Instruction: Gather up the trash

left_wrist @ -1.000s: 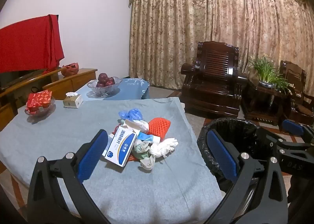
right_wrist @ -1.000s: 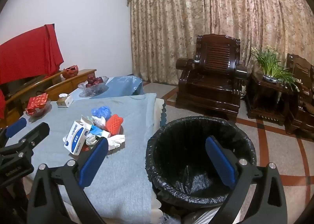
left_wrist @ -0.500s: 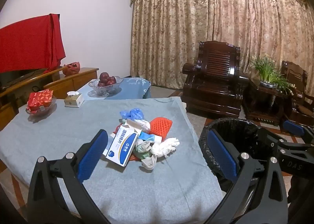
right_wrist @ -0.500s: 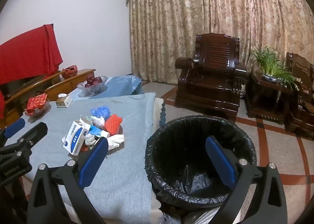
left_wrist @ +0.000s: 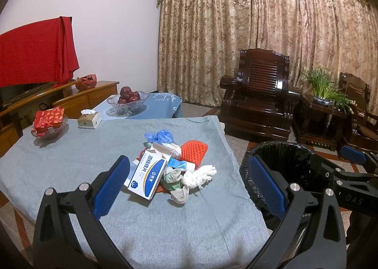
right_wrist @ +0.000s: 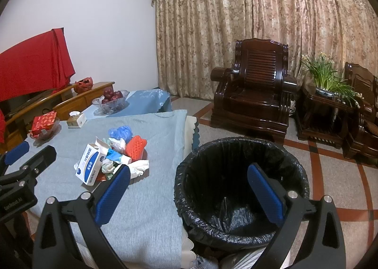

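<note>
A pile of trash lies on the grey tablecloth [left_wrist: 59, 165]: a blue and white box [left_wrist: 147, 174], an orange foam net [left_wrist: 195, 151], blue crumpled plastic [left_wrist: 160, 136], and white tissues [left_wrist: 198, 174]. The pile also shows in the right wrist view, with the box [right_wrist: 88, 166] at its left. My left gripper [left_wrist: 189, 184] is open and empty, just short of the pile. My right gripper [right_wrist: 189, 191] is open and empty above the near rim of the black-lined trash bin [right_wrist: 238, 186], which stands on the floor right of the table.
On the table's far side are a tissue box [left_wrist: 89, 120], a glass bowl with a red packet [left_wrist: 48, 122] and a fruit bowl [left_wrist: 127, 101]. A dark wooden armchair [left_wrist: 257, 101] and a plant stand [left_wrist: 326, 108] are beyond the bin.
Both grippers have drifted slightly; the trash pile and bin sit a little differently in view. Nothing was taken hold of, and both grippers stay open.
</note>
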{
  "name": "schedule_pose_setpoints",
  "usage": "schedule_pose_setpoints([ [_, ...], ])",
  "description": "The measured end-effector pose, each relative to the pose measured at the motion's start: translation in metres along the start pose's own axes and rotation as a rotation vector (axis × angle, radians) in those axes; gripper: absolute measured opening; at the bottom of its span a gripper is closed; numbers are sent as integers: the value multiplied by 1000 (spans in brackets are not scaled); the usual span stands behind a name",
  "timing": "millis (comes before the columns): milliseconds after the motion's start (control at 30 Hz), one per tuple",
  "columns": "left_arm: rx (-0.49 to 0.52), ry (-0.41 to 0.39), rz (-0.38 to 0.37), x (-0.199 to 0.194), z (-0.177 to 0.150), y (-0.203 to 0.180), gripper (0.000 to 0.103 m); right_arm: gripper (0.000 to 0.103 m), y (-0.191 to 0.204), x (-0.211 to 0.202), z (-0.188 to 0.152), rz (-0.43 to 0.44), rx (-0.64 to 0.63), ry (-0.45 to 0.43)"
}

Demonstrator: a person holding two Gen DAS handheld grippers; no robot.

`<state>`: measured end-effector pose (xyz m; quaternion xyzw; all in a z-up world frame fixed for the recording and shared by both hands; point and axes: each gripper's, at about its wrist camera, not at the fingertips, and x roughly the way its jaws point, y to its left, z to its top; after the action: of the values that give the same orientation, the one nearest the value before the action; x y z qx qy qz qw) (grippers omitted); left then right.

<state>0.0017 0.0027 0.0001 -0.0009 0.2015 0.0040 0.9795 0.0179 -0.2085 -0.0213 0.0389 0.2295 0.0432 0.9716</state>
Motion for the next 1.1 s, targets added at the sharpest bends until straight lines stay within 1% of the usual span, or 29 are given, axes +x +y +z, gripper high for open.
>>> schedule_pose_setpoints([
  [1100, 1, 2, 1, 0, 0, -1, 98, 97, -2, 1, -3, 1, 2, 6],
])
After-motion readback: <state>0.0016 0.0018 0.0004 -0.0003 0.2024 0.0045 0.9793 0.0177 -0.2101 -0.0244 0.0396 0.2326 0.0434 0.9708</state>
